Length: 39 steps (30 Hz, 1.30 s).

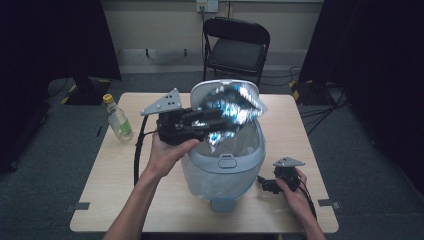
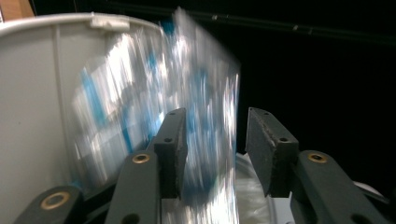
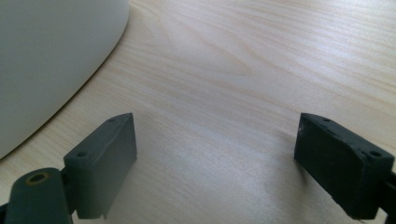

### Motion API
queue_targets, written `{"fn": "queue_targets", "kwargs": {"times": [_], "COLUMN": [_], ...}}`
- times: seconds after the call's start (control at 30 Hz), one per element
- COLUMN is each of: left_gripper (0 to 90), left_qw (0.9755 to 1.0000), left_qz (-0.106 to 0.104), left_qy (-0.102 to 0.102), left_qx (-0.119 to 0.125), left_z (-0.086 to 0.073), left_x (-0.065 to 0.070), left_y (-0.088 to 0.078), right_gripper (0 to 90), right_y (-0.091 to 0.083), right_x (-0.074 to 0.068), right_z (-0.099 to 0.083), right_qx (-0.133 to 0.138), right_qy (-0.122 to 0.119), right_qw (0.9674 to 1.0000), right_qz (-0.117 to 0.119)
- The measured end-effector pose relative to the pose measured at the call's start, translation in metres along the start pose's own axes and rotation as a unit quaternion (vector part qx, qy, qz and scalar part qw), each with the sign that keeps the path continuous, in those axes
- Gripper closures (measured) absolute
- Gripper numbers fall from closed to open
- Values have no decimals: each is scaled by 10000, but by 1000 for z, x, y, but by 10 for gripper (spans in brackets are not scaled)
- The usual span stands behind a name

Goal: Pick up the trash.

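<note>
The surface [image 1: 100,190] is a pale wooden table, and the big grey-white trash bin [image 1: 225,175] sits right in the middle of it with its lid flipped up at the far side, so the mouth is open for dropping stuff in. It has a clear liner inside.

The crinkly silver-and-blue wrapper [image 1: 232,107] is right over the bin's mouth, up by the raised lid. In the left gripper view it's a motion-blurred streak [image 2: 177,116] between the fingers [image 2: 170,149], which stand partly apart. It looks like it's no longer pinched and is slipping down into the bin, though the blur makes that hard to call.

The left gripper [image 1: 212,122] is held level across the bin's left rim, hand underneath, forearm angled in from the near edge.

The right gripper [image 1: 265,186] just sits low on the surface near the bin's right side, fingers [image 3: 105,158] spread wide over bare wood, holding nothing, parked out of the way.

A small plastic bottle [image 1: 117,117] stands at the far left, untouched.
</note>
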<state>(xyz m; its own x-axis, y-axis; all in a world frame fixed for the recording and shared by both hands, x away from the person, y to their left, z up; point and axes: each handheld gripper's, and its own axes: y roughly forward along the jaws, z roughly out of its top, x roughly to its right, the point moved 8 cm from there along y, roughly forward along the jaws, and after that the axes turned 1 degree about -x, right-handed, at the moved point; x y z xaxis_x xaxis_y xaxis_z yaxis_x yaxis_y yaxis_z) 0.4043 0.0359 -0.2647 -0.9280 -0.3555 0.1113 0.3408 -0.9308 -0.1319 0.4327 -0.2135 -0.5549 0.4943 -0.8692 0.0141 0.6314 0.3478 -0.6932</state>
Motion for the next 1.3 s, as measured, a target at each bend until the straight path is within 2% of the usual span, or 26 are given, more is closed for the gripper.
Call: {"fn": "queue_targets", "kwargs": {"times": [0.1, 0.33, 0.67, 0.8, 1.0, 1.03, 1.07, 1.1, 1.17, 1.23, 1.3], "left_gripper": [570, 565, 497, 481, 452, 448, 444, 430, 411, 381, 367], "left_qw": [10000, 9999, 9996, 9996, 9990, 9989, 9990, 9988, 9976, 9970, 9956], "left_qz": [31, 70, 291, 257, 403, 402, 314, 337, 658, 698, 893], "left_qy": [-73, -69, -56, -138, -187, -215, -297, -326, -194, -322, -261], "left_qx": [-8, 42, -24, 15, 44, 64, 109, 115, -29, -15, -60], "left_z": [-1, -3, -15, -18, -20, -22, -23, -26, -33, -38, -44], "left_x": [-4, -7, -17, -21, -29, -30, -31, -33, -39, -42, -47], "left_y": [1, -4, -14, -21, -33, -35, -37, -39, -42, -45, -51], "right_gripper": [119, 119, 119, 119, 119, 119, 118, 119, 119, 119, 119], "right_y": [0, 0, 0, 0, 0, 0, 0, 0, 0, 0, 0], "right_x": [0, 0, 0, 0, 0, 0, 0, 0, 0, 0, 0], "right_z": [0, 0, 0, 0, 0, 0, 0, 0, 0, 0, 0], "right_qx": [1, -1, 0, 0, 0, 0, -1, -1, -1, -1, -1], "right_qy": [0, 3, 2, 3, 5, 6, 5, 5, 7, 5, 5], "right_qw": [10000, 10000, 10000, 10000, 10000, 10000, 10000, 10000, 10000, 10000, 10000], "right_qz": [0, 0, -2, 0, 3, 3, 3, 3, 2, 0, -2]}}
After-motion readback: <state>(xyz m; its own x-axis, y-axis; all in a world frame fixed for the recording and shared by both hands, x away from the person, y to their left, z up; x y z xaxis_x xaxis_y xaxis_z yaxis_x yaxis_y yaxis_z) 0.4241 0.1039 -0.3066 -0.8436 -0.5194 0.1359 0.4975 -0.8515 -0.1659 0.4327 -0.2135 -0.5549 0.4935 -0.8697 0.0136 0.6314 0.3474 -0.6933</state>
